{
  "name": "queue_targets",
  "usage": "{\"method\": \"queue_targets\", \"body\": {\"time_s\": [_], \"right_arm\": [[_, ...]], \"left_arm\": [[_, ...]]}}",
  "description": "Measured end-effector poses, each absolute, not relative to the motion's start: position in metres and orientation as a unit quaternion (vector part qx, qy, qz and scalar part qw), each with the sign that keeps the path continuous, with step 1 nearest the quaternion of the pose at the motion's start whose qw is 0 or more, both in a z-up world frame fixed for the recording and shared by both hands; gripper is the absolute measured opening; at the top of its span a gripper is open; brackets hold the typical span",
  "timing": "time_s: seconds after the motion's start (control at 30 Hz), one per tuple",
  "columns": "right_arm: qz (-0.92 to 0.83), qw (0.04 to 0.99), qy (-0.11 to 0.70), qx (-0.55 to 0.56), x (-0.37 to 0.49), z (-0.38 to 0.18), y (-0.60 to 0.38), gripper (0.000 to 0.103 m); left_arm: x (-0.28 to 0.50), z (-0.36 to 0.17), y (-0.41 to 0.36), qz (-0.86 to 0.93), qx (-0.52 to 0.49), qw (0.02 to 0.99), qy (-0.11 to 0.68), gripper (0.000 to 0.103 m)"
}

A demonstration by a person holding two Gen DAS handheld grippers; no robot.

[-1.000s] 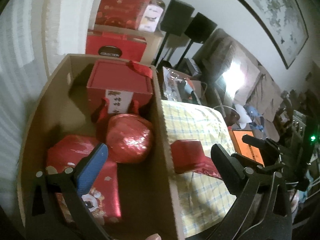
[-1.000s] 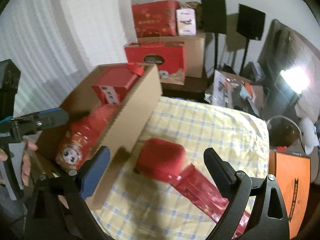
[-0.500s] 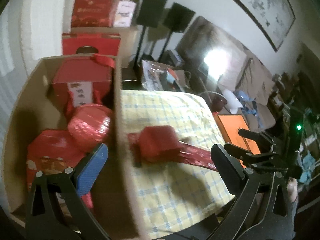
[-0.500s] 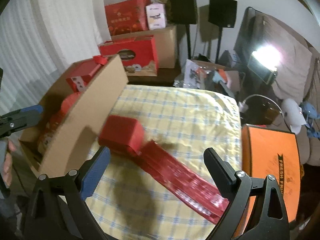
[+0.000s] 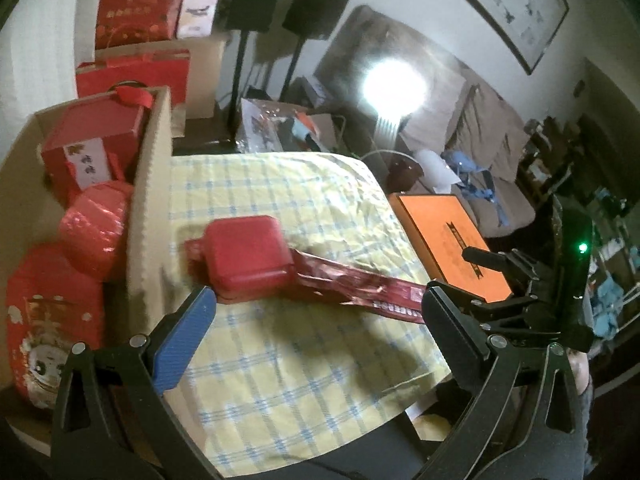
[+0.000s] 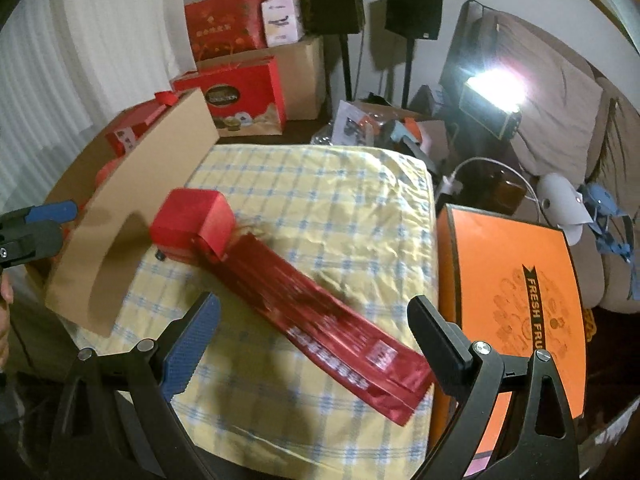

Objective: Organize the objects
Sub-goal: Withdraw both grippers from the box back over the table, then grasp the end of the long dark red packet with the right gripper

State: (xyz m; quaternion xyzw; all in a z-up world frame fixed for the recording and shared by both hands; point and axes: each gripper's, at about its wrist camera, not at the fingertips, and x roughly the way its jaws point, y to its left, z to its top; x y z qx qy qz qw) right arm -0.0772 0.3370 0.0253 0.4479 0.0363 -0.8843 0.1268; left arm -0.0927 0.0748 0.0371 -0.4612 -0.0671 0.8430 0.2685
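A small red box (image 5: 248, 256) (image 6: 194, 224) lies on the checked tablecloth (image 5: 280, 360), partly on top of a long flat red packet (image 5: 360, 286) (image 6: 320, 320). Left of them stands an open cardboard box (image 5: 150, 200) (image 6: 136, 216) holding a red gift box (image 5: 90, 140), a round red parcel (image 5: 94, 232) and a red cartoon-printed package (image 5: 48, 320). My left gripper (image 5: 316, 320) is open and empty, just short of the small red box. My right gripper (image 6: 314, 326) hangs open over the long packet, touching nothing; it also shows at the right edge as right gripper (image 5: 520, 280).
An orange flat box (image 6: 516, 292) sits right of the table. Behind are stacked red gift boxes (image 6: 240, 92) on cartons, two black speakers on stands (image 6: 334, 0), a bright lamp (image 6: 494, 88) and clutter. A hand (image 6: 4, 304) shows at the left.
Both views have swung right, from the cardboard box onto the table. My left gripper now faces the small red box instead of the box interior. The right gripper has backed off over the long packet.
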Motion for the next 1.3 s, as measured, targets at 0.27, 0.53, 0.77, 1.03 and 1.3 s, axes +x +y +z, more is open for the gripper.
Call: {"method": "queue_targets", "body": {"time_s": [0.27,0.53,0.77,1.03,1.3], "right_arm": [[-0.881,0.123,0.042,0.456,-0.07,0.006,0.355,0.096],[-0.877,0.121,0.064,0.461,-0.066,-0.015,0.364,0.096],[-0.868,0.13,0.076,0.472,-0.068,-0.035,0.366,0.096],[-0.862,0.133,0.086,0.482,-0.07,-0.048,0.368,0.096],[-0.854,0.134,0.104,0.491,-0.075,-0.06,0.365,0.096]], "left_arm": [[-0.083,0.015,0.101,0.828,-0.481,0.28,-0.066,0.103],[-0.081,-0.009,0.118,0.817,-0.501,0.276,-0.067,0.103],[-0.086,-0.03,0.128,0.809,-0.519,0.267,-0.071,0.103],[-0.091,-0.053,0.135,0.802,-0.541,0.248,-0.053,0.102],[-0.097,-0.069,0.137,0.794,-0.558,0.236,-0.038,0.102]]}}
